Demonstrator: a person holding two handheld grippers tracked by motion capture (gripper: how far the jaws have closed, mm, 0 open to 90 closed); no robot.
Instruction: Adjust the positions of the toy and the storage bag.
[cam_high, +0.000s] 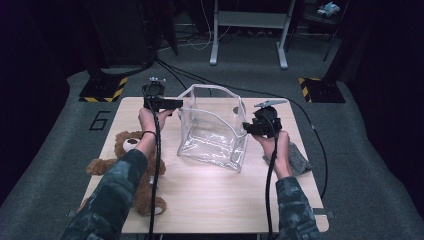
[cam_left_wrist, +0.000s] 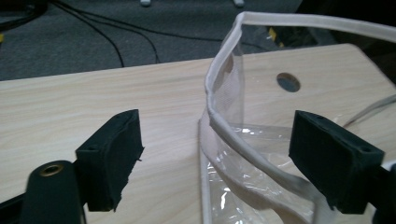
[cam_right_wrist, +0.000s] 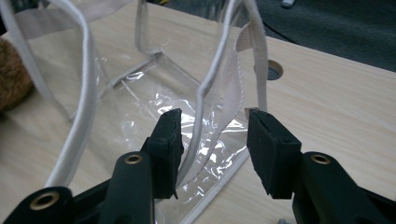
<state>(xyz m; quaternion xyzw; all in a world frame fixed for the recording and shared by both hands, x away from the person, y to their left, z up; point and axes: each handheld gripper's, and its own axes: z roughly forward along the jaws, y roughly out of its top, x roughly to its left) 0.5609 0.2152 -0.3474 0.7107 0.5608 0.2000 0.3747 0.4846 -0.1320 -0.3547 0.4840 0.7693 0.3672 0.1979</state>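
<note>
Straddling clear bag (cam_right_wrist: 154, 93) rim, both grippers' jaws parted.

bag (cam_high: 212, 131) blocks centre, teddy (cam_high: 125, 150) left — front free

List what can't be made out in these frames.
- Teddy bear: high view, the left sleeve covers much of its body.
- Grey cloth: high view, partly behind the right hand; too small to identify.
- Clear bag: left gripper view, bottom cut off by the frame edge.
- Far floor items: high view, too dark.
</note>
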